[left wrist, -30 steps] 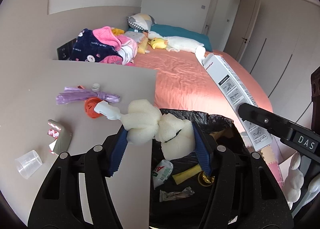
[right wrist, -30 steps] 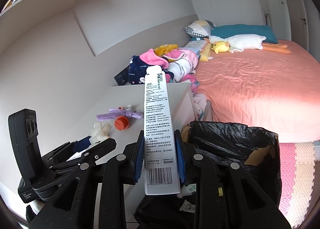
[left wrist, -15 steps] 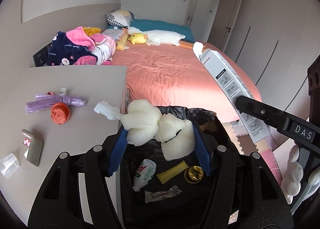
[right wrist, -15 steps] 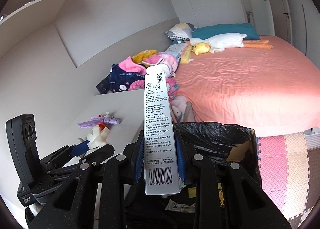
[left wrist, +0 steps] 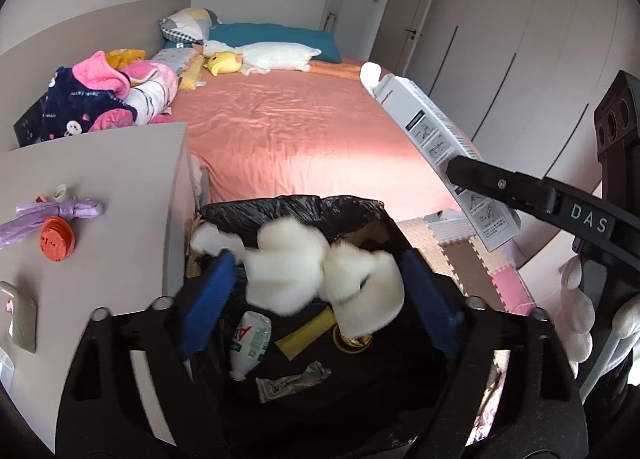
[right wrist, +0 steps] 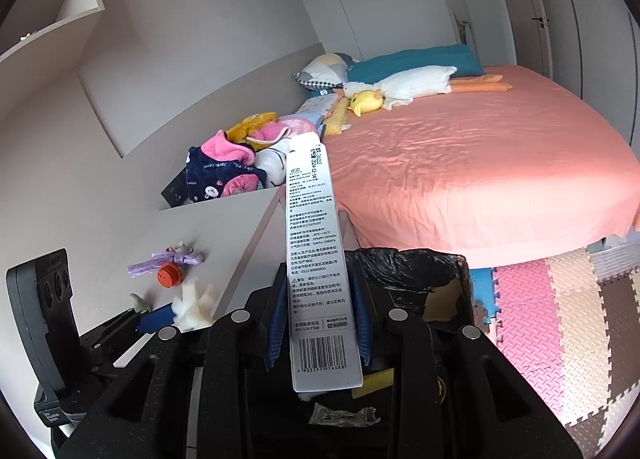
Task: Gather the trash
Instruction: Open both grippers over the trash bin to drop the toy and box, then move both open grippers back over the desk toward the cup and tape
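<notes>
My left gripper (left wrist: 316,291) hangs over the black-lined trash bin (left wrist: 296,207), its jaws opening. A lump of white foam (left wrist: 288,271) is between the blue pads, blurred and no longer pinched. My right gripper (right wrist: 320,319) holds a long white printed box (right wrist: 312,239) upright above the same bin (right wrist: 408,271). Its jaws are opening, but the box still stands between the pads with no gap that I can see. In the left wrist view that box (left wrist: 432,127) slants at the right. The bin holds a small bottle (left wrist: 250,343), a yellow wrapper (left wrist: 304,335) and a crumpled wrapper (left wrist: 292,381).
On the grey table (left wrist: 100,187) to the left lie a purple bag (left wrist: 52,211), an orange cap (left wrist: 58,239) and a small white cap (left wrist: 60,191). The pink bed (left wrist: 300,131) is behind the bin, with clothes and plush toys at its head. Foam floor mats (right wrist: 560,319) lie to the right.
Both grippers moved from the table side to over the bin. The left jaws have spread and the foam has come loose and sags between them. The box stays in the right gripper.
</notes>
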Demonstrator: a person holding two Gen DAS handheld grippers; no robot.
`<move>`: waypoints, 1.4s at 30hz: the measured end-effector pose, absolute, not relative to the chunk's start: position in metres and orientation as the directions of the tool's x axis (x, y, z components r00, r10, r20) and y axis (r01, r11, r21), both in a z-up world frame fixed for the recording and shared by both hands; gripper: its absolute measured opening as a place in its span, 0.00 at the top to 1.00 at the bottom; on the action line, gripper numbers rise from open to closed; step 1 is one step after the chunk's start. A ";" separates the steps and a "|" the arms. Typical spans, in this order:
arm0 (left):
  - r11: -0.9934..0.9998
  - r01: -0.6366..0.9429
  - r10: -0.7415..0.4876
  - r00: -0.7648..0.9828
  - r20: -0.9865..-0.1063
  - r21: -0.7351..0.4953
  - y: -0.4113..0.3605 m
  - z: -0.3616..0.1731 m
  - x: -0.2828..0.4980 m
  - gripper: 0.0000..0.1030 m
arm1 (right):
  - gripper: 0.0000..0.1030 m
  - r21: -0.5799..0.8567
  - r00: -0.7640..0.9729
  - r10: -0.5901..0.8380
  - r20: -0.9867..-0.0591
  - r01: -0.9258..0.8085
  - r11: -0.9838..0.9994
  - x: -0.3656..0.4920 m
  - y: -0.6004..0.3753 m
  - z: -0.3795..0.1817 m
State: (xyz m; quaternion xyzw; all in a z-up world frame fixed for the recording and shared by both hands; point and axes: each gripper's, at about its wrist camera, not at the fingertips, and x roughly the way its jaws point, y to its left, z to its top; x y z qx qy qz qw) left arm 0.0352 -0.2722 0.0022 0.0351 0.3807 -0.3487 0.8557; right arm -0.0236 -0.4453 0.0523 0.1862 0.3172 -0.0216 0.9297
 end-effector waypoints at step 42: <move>0.905 0.365 -0.412 0.621 -0.667 -0.219 -0.141 -0.009 0.049 0.06 | 0.23 0.322 0.768 0.205 -0.606 0.000 0.947 0.022 -0.344 0.044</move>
